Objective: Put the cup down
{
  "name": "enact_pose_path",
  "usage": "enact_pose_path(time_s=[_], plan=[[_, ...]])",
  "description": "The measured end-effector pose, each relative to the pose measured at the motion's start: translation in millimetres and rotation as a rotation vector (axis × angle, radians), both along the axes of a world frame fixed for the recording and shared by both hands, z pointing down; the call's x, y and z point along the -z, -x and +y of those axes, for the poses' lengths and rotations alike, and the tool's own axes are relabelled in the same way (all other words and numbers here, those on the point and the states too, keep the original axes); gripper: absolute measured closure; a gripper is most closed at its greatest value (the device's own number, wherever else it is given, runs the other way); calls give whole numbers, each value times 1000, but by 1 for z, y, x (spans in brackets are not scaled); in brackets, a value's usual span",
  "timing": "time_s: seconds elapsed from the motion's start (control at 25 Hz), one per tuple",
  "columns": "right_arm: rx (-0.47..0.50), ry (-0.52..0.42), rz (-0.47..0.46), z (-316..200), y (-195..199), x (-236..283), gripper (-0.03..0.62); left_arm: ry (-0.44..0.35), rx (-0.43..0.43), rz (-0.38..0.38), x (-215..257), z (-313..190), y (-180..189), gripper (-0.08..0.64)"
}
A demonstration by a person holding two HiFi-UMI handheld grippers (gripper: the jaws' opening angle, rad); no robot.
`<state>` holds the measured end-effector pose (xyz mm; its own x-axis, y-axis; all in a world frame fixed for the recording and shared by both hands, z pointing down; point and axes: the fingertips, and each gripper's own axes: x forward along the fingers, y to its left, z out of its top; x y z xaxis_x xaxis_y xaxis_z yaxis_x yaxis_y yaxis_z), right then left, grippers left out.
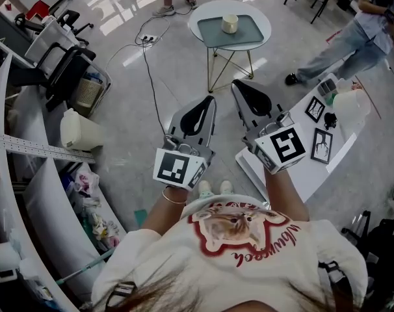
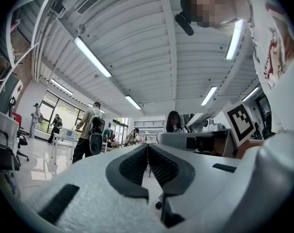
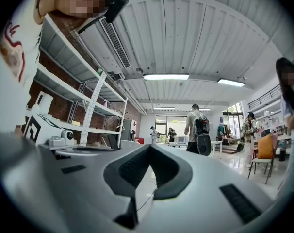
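Observation:
A pale cup [image 1: 229,23] stands on a grey-green tray [image 1: 250,35] on the small round white table [image 1: 264,17] ahead of me, well clear of both grippers. My left gripper [image 1: 210,99] is shut and holds nothing; in the left gripper view its tips [image 2: 147,145] meet and point up toward the ceiling. My right gripper [image 1: 235,83] is also shut and holds nothing, its tips [image 3: 149,146] closed together and aimed across the room. Both are held close to my chest, side by side above the floor.
A white table [image 1: 294,177] with picture frames [image 1: 322,145] and a white jug [image 1: 350,106] stands to my right. Curved white shelving [image 1: 28,194] and a cart [image 1: 67,70] fill the left. Cables [image 1: 148,57] run over the floor. A person in jeans [image 1: 353,41] stands at the far right.

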<state>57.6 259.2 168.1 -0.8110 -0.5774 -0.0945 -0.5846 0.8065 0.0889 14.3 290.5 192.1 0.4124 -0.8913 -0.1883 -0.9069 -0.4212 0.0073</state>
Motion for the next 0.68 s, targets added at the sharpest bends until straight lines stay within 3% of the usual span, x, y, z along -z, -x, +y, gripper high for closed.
enact_pose_path(time_s=[0.68], plan=[[-10, -5, -1, 8, 3, 4, 565, -3, 1, 7, 4, 4, 8, 546]])
